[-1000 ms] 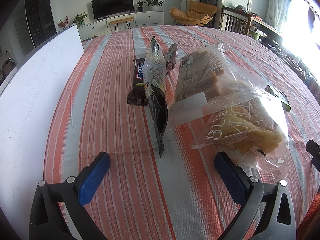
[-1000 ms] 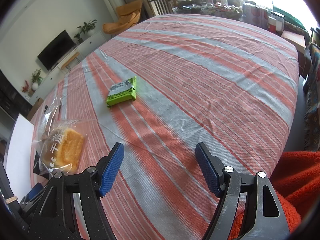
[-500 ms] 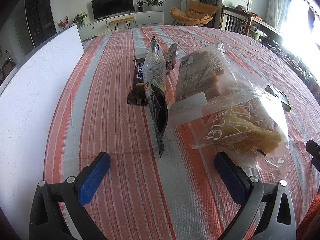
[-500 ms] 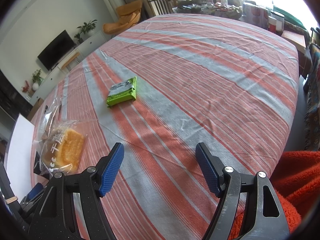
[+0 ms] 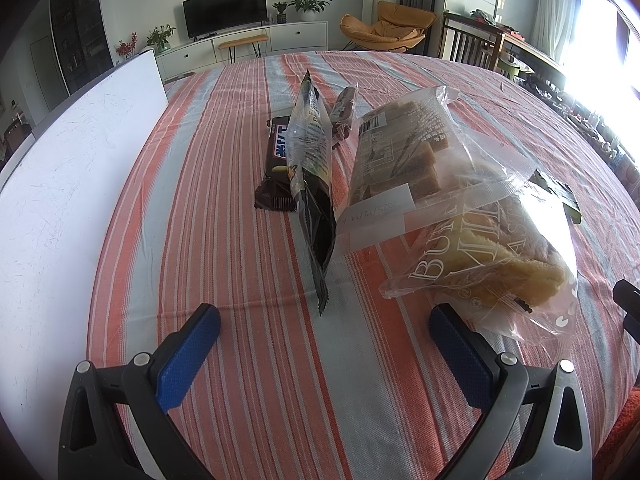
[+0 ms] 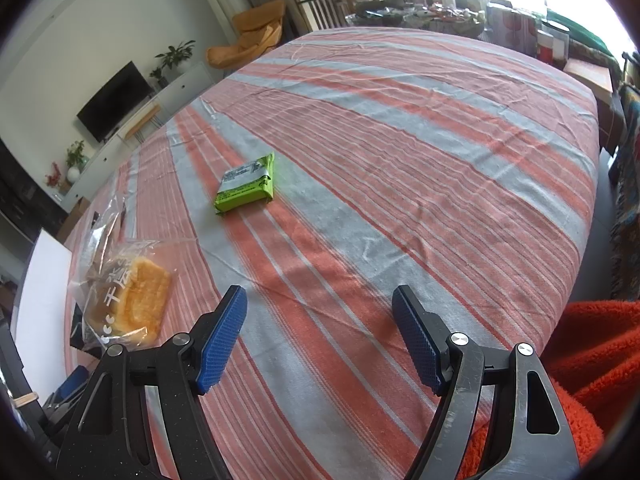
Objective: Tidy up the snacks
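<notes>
In the left view nothing has shifted, the left gripper (image 5: 324,338) gaping empty before the heaped snack bags (image 5: 440,200), while in the right view the right gripper (image 6: 318,320) likewise stays wide and empty, the green packet (image 6: 246,189) lying well beyond, so sorting has not begun.

- Green snack packet (image 6: 246,184) lies flat, centre-left of the right wrist view.
- Clear bread bags (image 5: 460,216) overlap, right of centre in the left wrist view.
- Dark foil pouch (image 5: 312,184) leans against them.
- Brown chocolate bar (image 5: 276,168) lies flat behind.
</notes>
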`<move>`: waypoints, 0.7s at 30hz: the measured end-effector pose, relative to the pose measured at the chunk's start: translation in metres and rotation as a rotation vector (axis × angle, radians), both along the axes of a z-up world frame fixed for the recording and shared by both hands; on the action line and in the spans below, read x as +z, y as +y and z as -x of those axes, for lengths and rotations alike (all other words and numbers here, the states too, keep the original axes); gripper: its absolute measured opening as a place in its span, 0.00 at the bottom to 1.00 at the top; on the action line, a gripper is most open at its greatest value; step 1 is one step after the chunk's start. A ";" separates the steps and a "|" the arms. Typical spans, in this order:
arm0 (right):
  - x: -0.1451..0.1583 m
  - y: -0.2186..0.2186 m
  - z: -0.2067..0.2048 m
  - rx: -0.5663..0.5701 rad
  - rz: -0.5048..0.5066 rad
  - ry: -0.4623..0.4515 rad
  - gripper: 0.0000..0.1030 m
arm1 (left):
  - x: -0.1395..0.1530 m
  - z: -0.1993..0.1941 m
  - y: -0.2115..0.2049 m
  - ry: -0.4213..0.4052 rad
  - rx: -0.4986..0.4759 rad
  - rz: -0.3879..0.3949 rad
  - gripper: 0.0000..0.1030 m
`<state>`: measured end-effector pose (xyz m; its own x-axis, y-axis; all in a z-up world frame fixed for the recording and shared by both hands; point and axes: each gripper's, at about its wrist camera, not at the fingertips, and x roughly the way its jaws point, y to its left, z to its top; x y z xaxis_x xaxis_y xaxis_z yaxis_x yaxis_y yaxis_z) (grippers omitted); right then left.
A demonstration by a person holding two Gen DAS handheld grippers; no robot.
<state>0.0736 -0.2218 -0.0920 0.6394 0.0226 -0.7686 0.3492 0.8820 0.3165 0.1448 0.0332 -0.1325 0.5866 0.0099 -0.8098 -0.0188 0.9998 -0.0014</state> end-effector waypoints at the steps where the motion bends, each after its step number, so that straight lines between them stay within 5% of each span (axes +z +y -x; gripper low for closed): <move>1: 0.000 0.000 0.000 0.000 0.001 0.001 0.76 | 0.000 0.000 0.000 0.000 0.000 0.000 1.00; 21: 0.001 0.003 0.001 0.001 0.009 0.003 0.76 | 0.000 0.000 0.000 -0.002 0.000 -0.002 1.00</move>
